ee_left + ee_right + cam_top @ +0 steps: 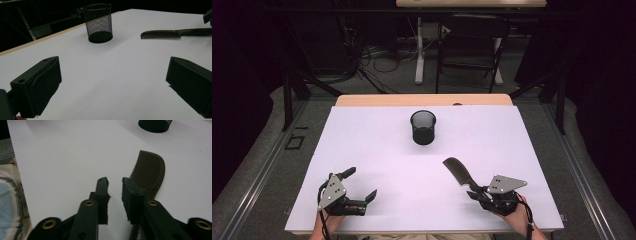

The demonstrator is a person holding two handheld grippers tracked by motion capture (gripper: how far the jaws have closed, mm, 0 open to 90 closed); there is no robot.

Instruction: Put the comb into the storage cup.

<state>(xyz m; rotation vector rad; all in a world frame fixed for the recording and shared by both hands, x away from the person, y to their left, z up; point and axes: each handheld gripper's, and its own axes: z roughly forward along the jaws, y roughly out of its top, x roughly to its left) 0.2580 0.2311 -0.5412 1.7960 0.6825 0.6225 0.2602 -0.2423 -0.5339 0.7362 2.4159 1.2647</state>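
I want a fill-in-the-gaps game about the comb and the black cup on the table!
1. The mesh cup stands upright and is ____ inside.
2. The comb lies flat on the white table, nearer the ____ gripper.
3. The left gripper has its jaws wide ____, with nothing between them.
4. Of the comb and the table's far edge, the cup stands closer to the ____.

Missing words: empty; right; open; far edge

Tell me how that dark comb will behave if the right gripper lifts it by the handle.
The comb looks thin, flat plastic, so probably light and fairly stiff. It lies flat on the white table, so it should slide, not roll. Its smooth, narrow handle may pivot or slip in the right gripper, whose jaws show a gap.
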